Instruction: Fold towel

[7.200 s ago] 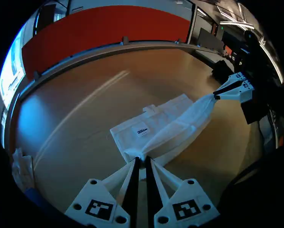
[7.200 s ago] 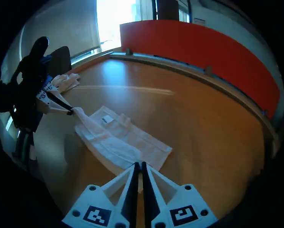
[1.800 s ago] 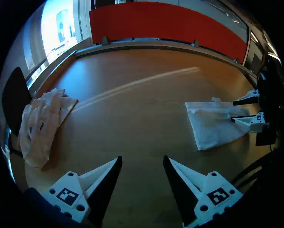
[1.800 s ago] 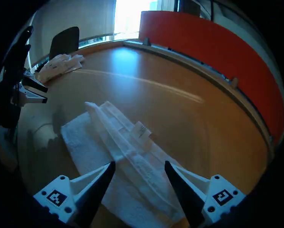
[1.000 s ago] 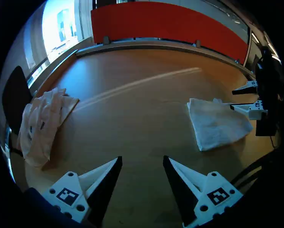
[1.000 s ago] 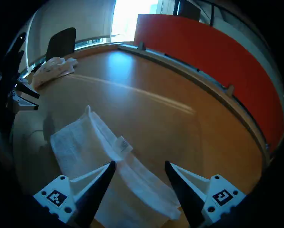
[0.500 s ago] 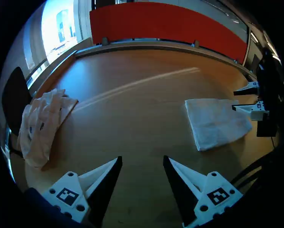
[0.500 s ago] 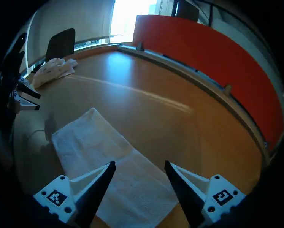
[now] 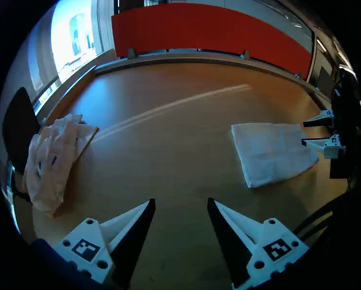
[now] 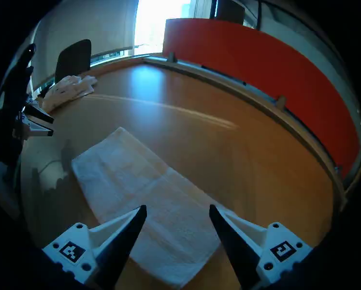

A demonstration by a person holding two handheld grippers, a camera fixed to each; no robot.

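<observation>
Both grippers open and empty, folded towel flat on the table

The right gripper [image 10: 177,209] has its fingers spread wide and grips nothing; its tips sit over the near short end of the towel [image 10: 146,193], though contact cannot be judged. The towel is a flat white rectangle whose long axis runs roughly parallel to the red partition [image 10: 277,63], well short of it, stretching away from the right gripper. The left gripper [image 9: 180,200] is equally wide open and empty above bare table [image 9: 170,121], farther from the partition than the towel. A heap of white cloths [image 9: 50,159] lies at the table edge beside a dark chair [image 9: 16,125], near the partition's window end, nothing between it and the towel.
</observation>
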